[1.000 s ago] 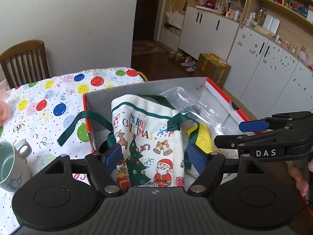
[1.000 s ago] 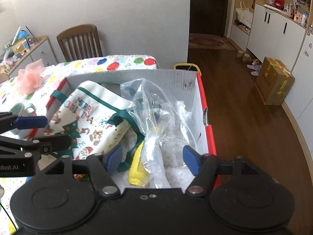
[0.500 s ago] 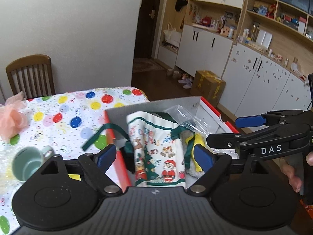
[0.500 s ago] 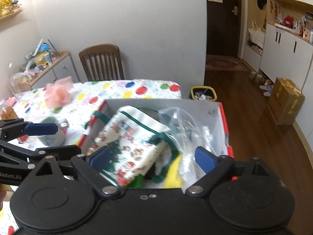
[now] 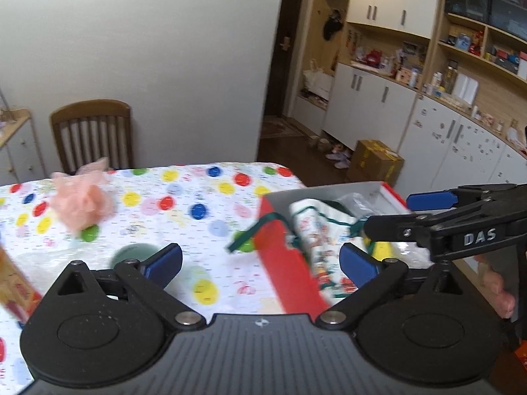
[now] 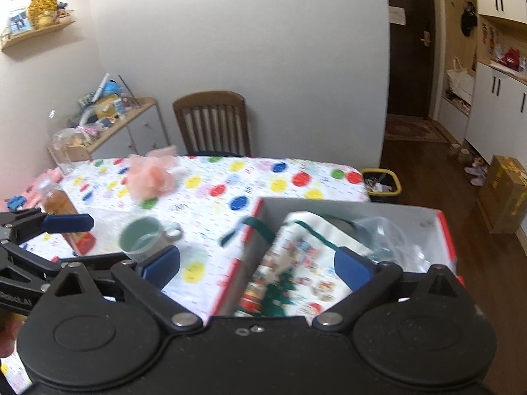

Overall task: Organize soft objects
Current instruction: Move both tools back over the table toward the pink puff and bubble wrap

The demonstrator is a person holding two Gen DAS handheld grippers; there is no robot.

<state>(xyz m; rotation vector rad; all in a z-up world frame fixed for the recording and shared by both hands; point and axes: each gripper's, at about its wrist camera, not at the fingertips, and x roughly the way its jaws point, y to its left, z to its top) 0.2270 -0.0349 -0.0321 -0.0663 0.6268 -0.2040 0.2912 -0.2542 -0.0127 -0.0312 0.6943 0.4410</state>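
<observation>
A red cardboard box (image 5: 286, 273) (image 6: 444, 230) stands at the table's right end. Inside it lie a white Christmas tote bag (image 5: 319, 230) (image 6: 306, 263) with green straps and a crumpled clear plastic bag (image 6: 392, 240). A pink mesh bath pouf (image 5: 82, 204) (image 6: 151, 177) lies on the polka-dot tablecloth at the far left. My left gripper (image 5: 260, 260) is open and empty, held above the table left of the box. My right gripper (image 6: 257, 266) is open and empty above the box's left wall.
A green mug (image 6: 141, 237) (image 5: 131, 253) stands on the table near the grippers. An orange bottle (image 6: 62, 210) stands at the left. A wooden chair (image 5: 92, 131) is behind the table. A small bin (image 6: 382, 181) and a cardboard box (image 6: 504, 191) are on the floor.
Both grippers have pulled up and back from the box and swung left, jaws wider. The tote bag and plastic bag stay in the box. More of the table shows.
</observation>
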